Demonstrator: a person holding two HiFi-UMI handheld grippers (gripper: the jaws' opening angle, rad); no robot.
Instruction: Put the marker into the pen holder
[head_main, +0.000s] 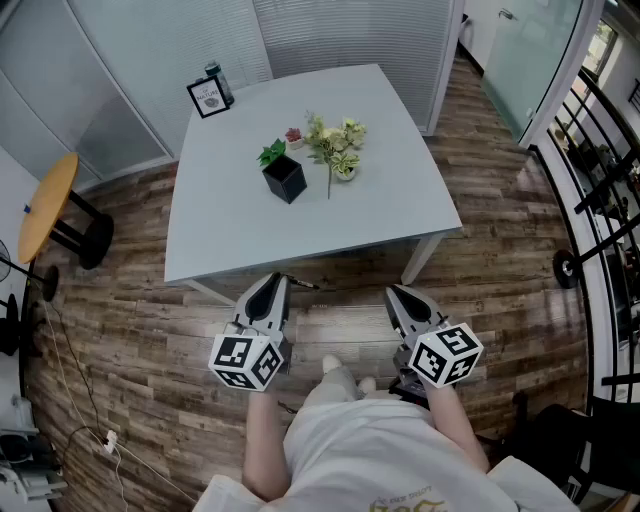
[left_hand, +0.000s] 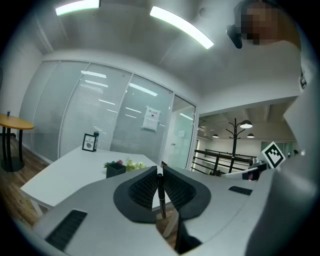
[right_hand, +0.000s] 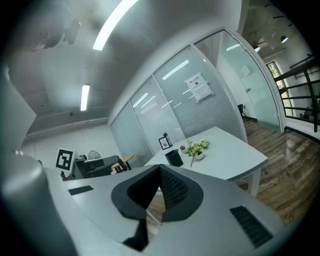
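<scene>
A thin black marker (left_hand: 160, 195) stands clamped between the jaws of my left gripper (left_hand: 160, 184), which is shut on it; in the head view its tip (head_main: 303, 284) pokes out to the right of that gripper (head_main: 270, 291). The black square pen holder (head_main: 285, 178) stands on the white table (head_main: 220, 230), well ahead of both grippers, and shows small in both gripper views (left_hand: 115, 170) (right_hand: 174, 158). My right gripper (head_main: 403, 300) (right_hand: 158, 176) is shut with nothing in it, held over the floor short of the table.
Beside the holder stand a small green plant (head_main: 271, 153), a white pot of pale flowers (head_main: 340, 148) and a tiny red-flowered pot (head_main: 293, 135). A framed card (head_main: 208, 97) and a dark can sit at the far corner. A round wooden side table (head_main: 45, 205) is left; railings right.
</scene>
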